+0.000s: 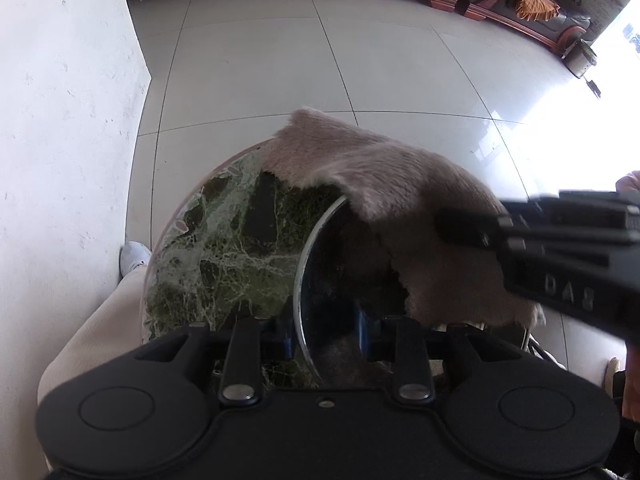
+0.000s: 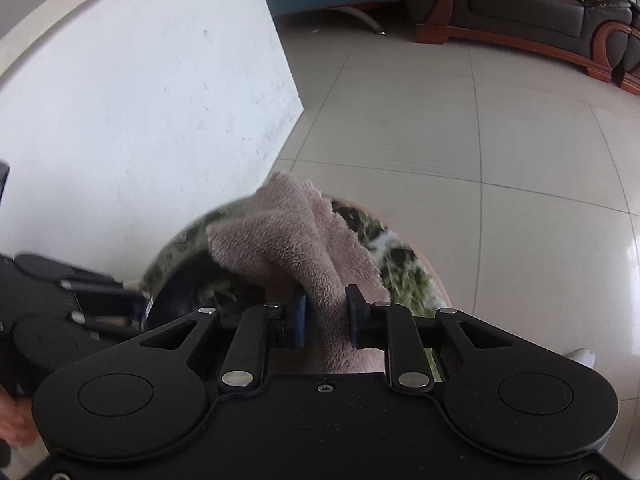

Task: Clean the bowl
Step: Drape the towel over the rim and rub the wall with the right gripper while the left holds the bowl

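Note:
A clear glass bowl (image 1: 316, 280) stands on a round green marble table (image 1: 224, 248). My left gripper (image 1: 326, 330) is shut on the bowl's rim, one finger inside and one outside. A pinkish-brown fluffy cloth (image 1: 400, 196) drapes over the bowl's far side. My right gripper (image 2: 326, 316) is shut on that cloth (image 2: 288, 236) and holds it over the bowl (image 2: 188, 284). The right gripper also shows in the left wrist view (image 1: 520, 248) at the right, above the cloth. The bowl's inside is mostly hidden.
The small table (image 2: 404, 272) stands beside a white wall (image 1: 60, 120) on a grey tiled floor (image 1: 360, 60). A dark sofa with a wooden frame (image 2: 540, 12) is far behind. My leg and white shoe (image 1: 134, 256) are at the table's left.

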`<state>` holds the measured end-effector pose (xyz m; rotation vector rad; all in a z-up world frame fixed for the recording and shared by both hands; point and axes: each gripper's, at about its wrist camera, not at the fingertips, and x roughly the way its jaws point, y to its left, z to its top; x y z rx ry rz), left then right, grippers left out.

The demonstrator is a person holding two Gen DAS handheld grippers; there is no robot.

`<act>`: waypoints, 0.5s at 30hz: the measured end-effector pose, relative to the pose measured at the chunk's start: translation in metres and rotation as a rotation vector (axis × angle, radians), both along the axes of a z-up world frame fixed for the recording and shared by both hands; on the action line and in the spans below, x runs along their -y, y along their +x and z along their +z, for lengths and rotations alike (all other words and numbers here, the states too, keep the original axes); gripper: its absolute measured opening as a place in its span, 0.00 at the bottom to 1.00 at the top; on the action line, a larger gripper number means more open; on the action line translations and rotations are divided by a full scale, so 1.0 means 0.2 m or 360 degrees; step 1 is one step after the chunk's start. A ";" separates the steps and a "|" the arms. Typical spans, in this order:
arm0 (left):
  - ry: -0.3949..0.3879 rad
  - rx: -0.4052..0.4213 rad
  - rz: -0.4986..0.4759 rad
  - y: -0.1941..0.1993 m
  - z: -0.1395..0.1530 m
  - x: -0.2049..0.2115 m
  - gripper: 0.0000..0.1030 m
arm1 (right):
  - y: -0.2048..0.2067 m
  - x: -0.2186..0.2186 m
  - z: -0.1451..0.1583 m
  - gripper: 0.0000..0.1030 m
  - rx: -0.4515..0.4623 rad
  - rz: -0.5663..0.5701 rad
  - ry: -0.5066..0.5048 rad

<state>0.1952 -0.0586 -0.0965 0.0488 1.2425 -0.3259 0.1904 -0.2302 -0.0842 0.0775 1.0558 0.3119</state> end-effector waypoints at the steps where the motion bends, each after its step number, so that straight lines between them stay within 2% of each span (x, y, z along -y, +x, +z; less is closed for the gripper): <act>1: 0.0003 0.0004 -0.0003 0.00 0.00 0.00 0.27 | -0.04 0.02 -0.02 0.16 -0.0034 -0.0012 0.0009; 3: 0.0023 0.0026 -0.0027 -0.02 0.01 0.02 0.26 | -0.11 0.04 -0.03 0.18 -0.0061 -0.0019 0.0022; 5: 0.0048 0.0047 -0.0041 -0.03 0.01 0.03 0.27 | -0.12 0.02 -0.02 0.18 -0.0027 0.0002 -0.0024; 7: 0.0065 0.0064 -0.0050 -0.04 0.01 0.04 0.27 | -0.09 -0.01 0.01 0.18 0.0013 0.0010 -0.0055; 11: 0.0103 0.0100 -0.0069 -0.05 0.02 0.06 0.27 | 0.01 -0.01 0.04 0.18 0.0046 -0.0021 -0.0014; 15: 0.0099 0.0109 -0.0066 -0.06 0.01 0.07 0.28 | -0.03 0.02 -0.01 0.18 -0.0023 -0.0051 -0.0010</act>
